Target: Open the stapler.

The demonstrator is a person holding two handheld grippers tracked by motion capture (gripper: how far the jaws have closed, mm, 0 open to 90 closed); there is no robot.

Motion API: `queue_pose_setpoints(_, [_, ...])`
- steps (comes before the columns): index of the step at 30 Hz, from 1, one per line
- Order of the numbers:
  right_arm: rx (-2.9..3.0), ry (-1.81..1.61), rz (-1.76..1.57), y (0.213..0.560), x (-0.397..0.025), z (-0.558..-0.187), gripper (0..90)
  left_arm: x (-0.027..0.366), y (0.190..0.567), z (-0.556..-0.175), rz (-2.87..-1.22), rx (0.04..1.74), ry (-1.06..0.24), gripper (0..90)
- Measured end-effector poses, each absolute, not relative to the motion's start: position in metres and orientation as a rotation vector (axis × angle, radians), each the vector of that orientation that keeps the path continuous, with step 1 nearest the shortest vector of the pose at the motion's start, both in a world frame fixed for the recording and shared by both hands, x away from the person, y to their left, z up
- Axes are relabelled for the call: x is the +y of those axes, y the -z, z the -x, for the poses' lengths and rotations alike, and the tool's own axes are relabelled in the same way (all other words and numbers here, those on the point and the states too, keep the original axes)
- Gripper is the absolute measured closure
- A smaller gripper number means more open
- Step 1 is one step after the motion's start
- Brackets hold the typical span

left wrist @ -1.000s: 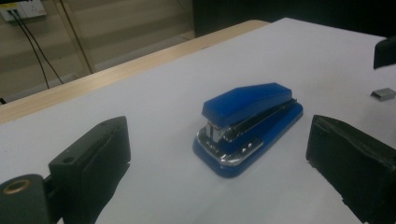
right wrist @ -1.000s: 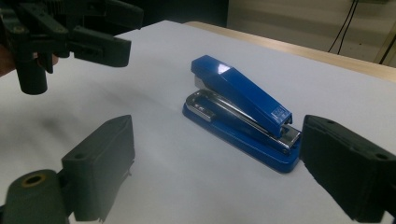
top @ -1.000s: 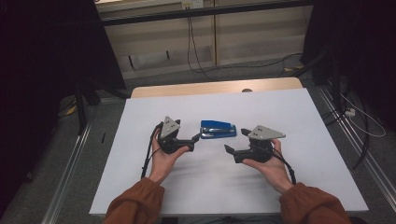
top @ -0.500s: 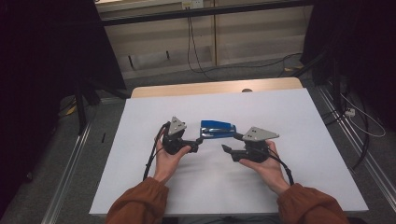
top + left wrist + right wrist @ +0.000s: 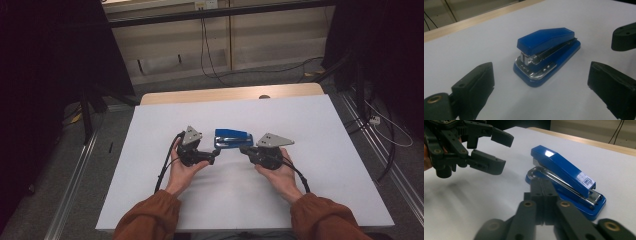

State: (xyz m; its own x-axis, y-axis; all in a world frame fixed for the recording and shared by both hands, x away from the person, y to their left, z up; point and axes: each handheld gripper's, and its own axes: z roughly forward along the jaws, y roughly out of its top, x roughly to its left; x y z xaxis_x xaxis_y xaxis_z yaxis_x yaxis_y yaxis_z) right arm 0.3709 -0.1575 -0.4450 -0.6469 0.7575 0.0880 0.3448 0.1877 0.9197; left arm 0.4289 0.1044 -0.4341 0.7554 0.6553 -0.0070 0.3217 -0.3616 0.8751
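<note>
High view: your left claw [image 5: 214,156], released, and right claw [image 5: 243,149], clenched empty, flank the blue stapler [image 5: 232,138] with palms up.

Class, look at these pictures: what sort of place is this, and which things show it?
Probably a lab or recording workspace: a white-covered table set between dark curtains, cables trailing on the floor, and one blue stapler laid out.

A blue stapler [image 5: 232,138] with a chrome magazine is seen lying flat on its base, apparently closed, lengthwise across the white sheet, at about twelve o'clock from its centre; its mouth is pointed toward nine o'clock.
</note>
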Motion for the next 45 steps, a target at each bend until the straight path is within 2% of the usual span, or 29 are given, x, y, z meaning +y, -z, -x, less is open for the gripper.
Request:
queue_pose_setpoints(6, [2.103, -1.460, -1.051, 0.447, -0.154, -0.381, 90.0, 0.100, 0.425, -0.451, -1.933, 0.733, -0.435, 28.0])
queue_pose_setpoints(13, [2.102, -1.459, -1.052, 0.445, -0.153, -0.387, 90.0, 0.100, 0.427, -0.459, -1.913, 0.747, -0.369, 38.9])
queue_pose_setpoints(15, [2.098, -1.441, -1.049, 0.443, -0.151, -0.391, 90.0, 0.101, 0.425, -0.458, -1.908, 0.738, -0.351, 48.1])
queue_pose_setpoints(16, [2.098, -1.441, -1.049, 0.443, -0.151, -0.391, 90.0, 0.101, 0.424, -0.456, -1.913, 0.741, -0.357, 48.1])
queue_pose_setpoints(19, [2.099, -1.435, -1.063, 0.446, -0.148, -0.396, 90.0, 0.101, 0.425, -0.456, -1.922, 0.734, -0.347, 61.3])
queue_pose_setpoints(22, [2.094, -1.432, -1.069, 0.448, -0.145, -0.400, 90.0, 0.100, 0.428, -0.455, -1.948, 0.737, -0.371, 69.9])
queue_pose_setpoints(23, [2.090, -1.436, -1.068, 0.448, -0.143, -0.402, 90.0, 0.100, 0.428, -0.455, -1.953, 0.732, -0.380, 76.4])
queue_pose_setpoints(24, [2.090, -1.436, -1.068, 0.448, -0.143, -0.402, 90.0, 0.101, 0.428, -0.455, -1.951, 0.726, -0.383, 76.4])
queue_pose_setpoints(25, [2.101, -1.425, -1.057, 0.446, -0.140, -0.405, 90.0, 0.101, 0.428, -0.455, -1.950, 0.728, -0.381, 83.0])
queue_pose_setpoints(26, [2.101, -1.425, -1.057, 0.446, -0.140, -0.405, 90.0, 0.102, 0.428, -0.455, -1.955, 0.725, -0.378, 83.0])
queue_pose_setpoints(28, [2.114, -1.417, -1.051, 0.445, -0.138, -0.408, 90.0, 0.103, 0.430, -0.455, -1.967, 0.725, -0.360, 89.7])
queue_pose_setpoints(30, [2.125, -1.402, -1.049, 0.445, -0.135, -0.411, 90.0, 0.103, 0.432, -0.456, -1.984, 0.730, -0.312, 90.0])
queue_pose_setpoints(45, [2.234, -1.308, -1.051, 0.456, -0.119, -0.426, 90.0, 0.103, 0.444, -0.474, -2.036, 0.801, -0.341, 90.0])
